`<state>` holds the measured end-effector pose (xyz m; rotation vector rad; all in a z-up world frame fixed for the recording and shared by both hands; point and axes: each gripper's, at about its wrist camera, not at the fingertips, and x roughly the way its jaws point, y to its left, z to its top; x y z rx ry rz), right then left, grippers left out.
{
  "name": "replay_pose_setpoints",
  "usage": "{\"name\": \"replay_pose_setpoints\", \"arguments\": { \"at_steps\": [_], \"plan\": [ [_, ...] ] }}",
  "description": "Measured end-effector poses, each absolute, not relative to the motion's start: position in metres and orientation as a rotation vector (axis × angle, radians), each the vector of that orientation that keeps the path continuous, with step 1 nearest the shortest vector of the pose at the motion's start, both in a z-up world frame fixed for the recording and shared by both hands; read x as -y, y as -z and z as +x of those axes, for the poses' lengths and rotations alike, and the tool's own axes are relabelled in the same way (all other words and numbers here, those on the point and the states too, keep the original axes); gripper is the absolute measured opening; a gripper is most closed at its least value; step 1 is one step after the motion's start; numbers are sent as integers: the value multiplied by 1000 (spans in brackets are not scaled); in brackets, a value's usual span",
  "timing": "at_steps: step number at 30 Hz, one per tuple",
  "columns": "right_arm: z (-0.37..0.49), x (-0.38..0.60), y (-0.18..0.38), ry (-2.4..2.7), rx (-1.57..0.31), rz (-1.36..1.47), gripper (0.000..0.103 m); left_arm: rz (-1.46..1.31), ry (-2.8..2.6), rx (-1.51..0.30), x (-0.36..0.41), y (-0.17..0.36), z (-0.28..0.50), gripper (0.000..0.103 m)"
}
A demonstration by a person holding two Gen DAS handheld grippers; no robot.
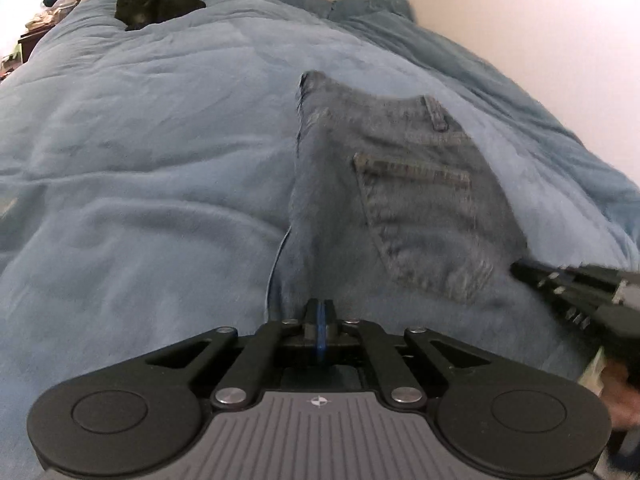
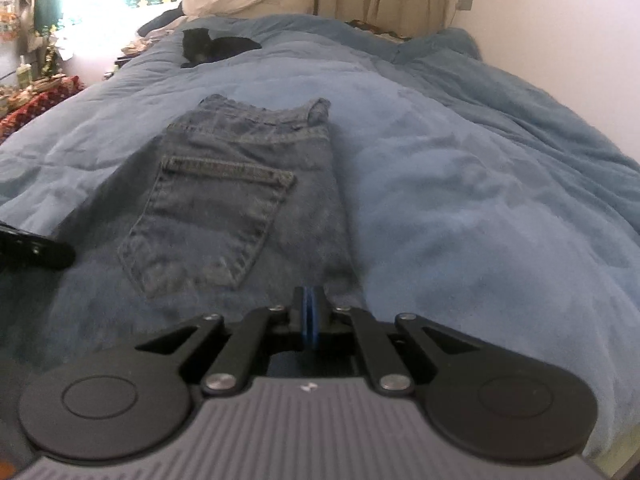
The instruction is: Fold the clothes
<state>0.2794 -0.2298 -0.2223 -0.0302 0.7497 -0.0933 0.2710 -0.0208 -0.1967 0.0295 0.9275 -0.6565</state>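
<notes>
your left gripper [image 1: 319, 307] is low over the near end of the jeans [image 1: 400, 200]. its two fingers are pressed together, with only the blue pads between them. the tips sit right at the denim, but you cannot tell if any cloth is caught in them.

your right gripper [image 2: 308, 294] is the same: fingers pressed tight together, tips down at the near end of the jeans, near their right edge. you cannot tell if cloth is caught there either.

the jeans lie on the blue blanket [image 1: 140, 160] on the bed. they look folded in half the long way, so one back pocket [image 2: 212, 220] faces up. the waist end is far from you and the legs run back toward you, under both grippers.

in the left view, your right gripper comes in from the right side, just beside the pocket, and part of your hand [image 1: 616, 392] shows behind it. in the right view, the tip of your left gripper pokes in at the left edge.

a black cat [image 2: 212, 46] lies far up the bed, well apart from the jeans.
</notes>
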Motion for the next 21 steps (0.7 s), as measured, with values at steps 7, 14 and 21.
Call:
{"name": "replay_pose_setpoints", "arguments": {
  "at_steps": [7, 14, 21],
  "plan": [
    [251, 241, 209, 110, -766, -20, 1, 107, 602, -902, 6, 185, 244, 2],
    [246, 194, 174, -53, -668, 20, 10, -13, 790, -864, 43, 155, 225, 1],
    [254, 181, 219, -81, -754, -7, 3, -47, 797, -991, 72, 210, 241, 1]
  ]
}}
